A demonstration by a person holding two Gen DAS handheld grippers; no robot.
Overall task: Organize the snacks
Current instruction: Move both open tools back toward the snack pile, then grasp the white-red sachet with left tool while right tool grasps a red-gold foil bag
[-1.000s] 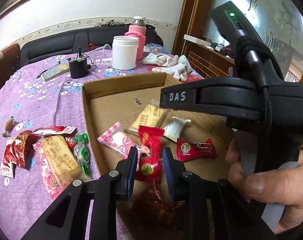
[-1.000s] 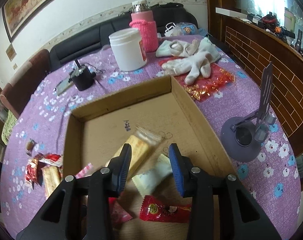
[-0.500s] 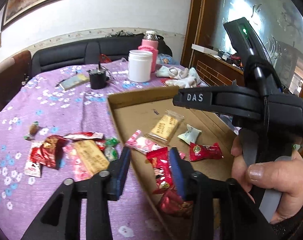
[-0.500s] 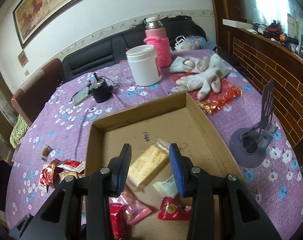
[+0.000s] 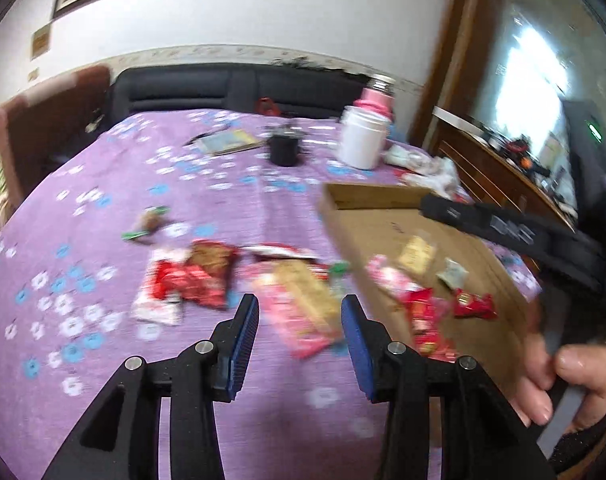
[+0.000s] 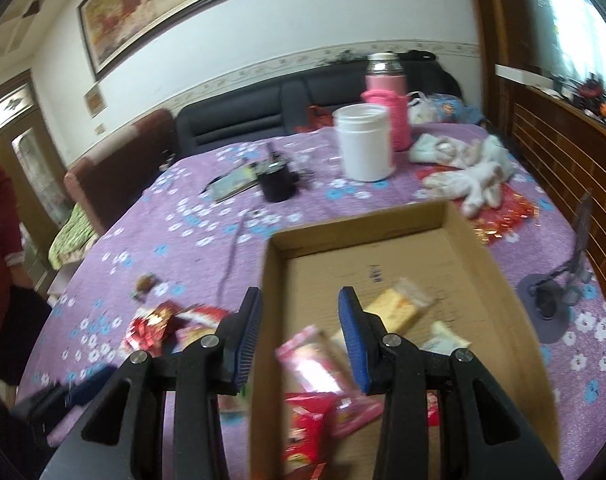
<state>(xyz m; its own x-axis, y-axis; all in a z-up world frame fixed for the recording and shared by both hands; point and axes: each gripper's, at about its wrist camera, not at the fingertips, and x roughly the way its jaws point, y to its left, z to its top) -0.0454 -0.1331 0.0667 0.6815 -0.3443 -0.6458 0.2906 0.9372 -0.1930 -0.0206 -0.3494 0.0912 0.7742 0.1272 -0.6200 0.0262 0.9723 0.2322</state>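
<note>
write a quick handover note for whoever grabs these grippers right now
Left gripper: open, empty, over the loose snack pile on the purple tablecloth; its jaws have just been opening.
Right gripper: open, empty, above the cardboard box.
Done: several snacks in the box, including a yellow biscuit pack and red packets.
Left: the pile beside the box and a stray candy farther out.

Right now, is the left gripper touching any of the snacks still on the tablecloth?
Apart. The left wrist view shows the left gripper open and empty, its pads above the pink snack packet, with nothing pressed between them.
</note>
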